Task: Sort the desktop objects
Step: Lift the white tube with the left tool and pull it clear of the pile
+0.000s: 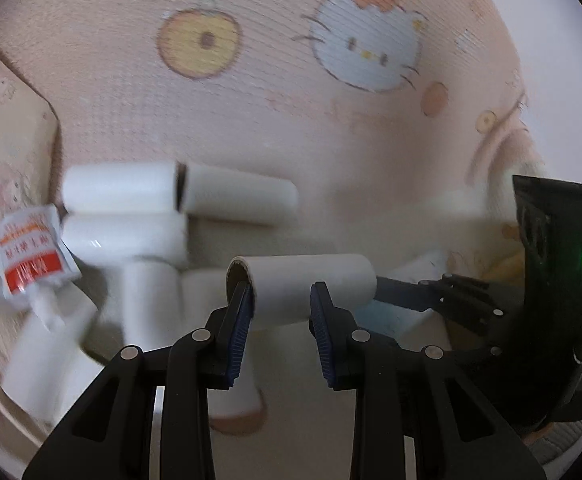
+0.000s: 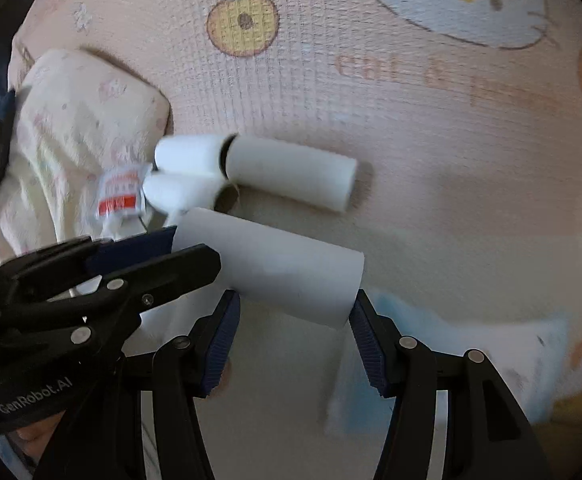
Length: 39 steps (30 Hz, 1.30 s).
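One white paper roll point(image 1: 311, 280) hangs above the pink mat, held from both sides. My left gripper point(image 1: 281, 296) is shut on it near its open left end. In the right wrist view the same roll point(image 2: 291, 276) lies crosswise between the pads of my right gripper point(image 2: 293, 300), which touch it on both sides. The left gripper point(image 2: 187, 252) comes in from the left there. Several more white rolls point(image 1: 131, 192) lie in a heap on the mat. A white sachet with red print point(image 1: 31, 256) rests against them.
A pink cartoon-printed mat point(image 1: 291, 112) covers the surface. A cream printed cloth bundle point(image 2: 75, 128) sits at the left, just behind the heap. A pale blue flat item point(image 2: 471, 344) lies under the right gripper. My right gripper's black body point(image 1: 551, 280) fills the right edge.
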### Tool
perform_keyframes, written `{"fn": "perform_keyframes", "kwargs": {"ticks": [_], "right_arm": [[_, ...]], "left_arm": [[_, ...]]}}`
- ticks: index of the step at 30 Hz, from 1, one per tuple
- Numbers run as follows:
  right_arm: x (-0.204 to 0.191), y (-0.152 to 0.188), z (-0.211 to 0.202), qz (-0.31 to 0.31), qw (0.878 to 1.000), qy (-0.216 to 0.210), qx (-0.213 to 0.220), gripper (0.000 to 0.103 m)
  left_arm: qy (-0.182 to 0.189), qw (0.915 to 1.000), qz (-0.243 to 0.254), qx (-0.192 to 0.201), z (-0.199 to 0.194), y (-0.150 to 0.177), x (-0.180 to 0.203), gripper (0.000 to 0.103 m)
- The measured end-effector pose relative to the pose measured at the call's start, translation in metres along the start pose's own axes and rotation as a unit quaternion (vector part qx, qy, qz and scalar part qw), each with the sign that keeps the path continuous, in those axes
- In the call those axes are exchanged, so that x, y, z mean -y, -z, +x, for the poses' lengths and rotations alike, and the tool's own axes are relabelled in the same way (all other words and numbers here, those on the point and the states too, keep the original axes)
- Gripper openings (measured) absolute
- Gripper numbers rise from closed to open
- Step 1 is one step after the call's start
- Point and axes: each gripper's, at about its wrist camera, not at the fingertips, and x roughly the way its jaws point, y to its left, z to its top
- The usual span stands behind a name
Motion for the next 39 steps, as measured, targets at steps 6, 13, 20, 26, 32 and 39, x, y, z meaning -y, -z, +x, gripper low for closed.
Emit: {"fn": "perform_keyframes", "kwargs": {"ticks": [6, 13, 20, 26, 32, 39], "right_arm": [[0.002, 0.04, -0.024, 0.002, 0.999, 0.032, -0.007, 0.053], [-0.007, 0.098, -0.037, -0.017, 0.998, 0.049, -0.036, 0.053], [0.008, 0.133, -0.043, 0.034, 0.998, 0.035, -0.048, 0.053], [0.019, 0.144, -0.031, 0.066, 0.995, 0.039, -0.068, 0.053], [0.023, 0.149, -0.029, 0.083, 0.992, 0.043, -0.083, 0.054], [0.019, 0.143, -0.058, 0.057, 0.994, 0.07, -0.059, 0.053]], "left_arm": [[0.013, 0.9996, 0.006, -0.025, -0.008, 0.032, 0.026, 0.032], [0.023, 0.9981, -0.006, -0.057, -0.011, 0.06, 0.041, 0.032], [0.018, 0.9941, 0.025, -0.104, 0.008, 0.072, 0.056, 0.032], [-0.009, 0.9905, 0.051, -0.128, 0.03, 0.075, 0.06, 0.033], [-0.007, 0.9933, 0.018, -0.114, 0.016, 0.071, 0.048, 0.033], [-0.003, 0.9957, -0.014, -0.091, -0.015, 0.076, 0.034, 0.032]]}}
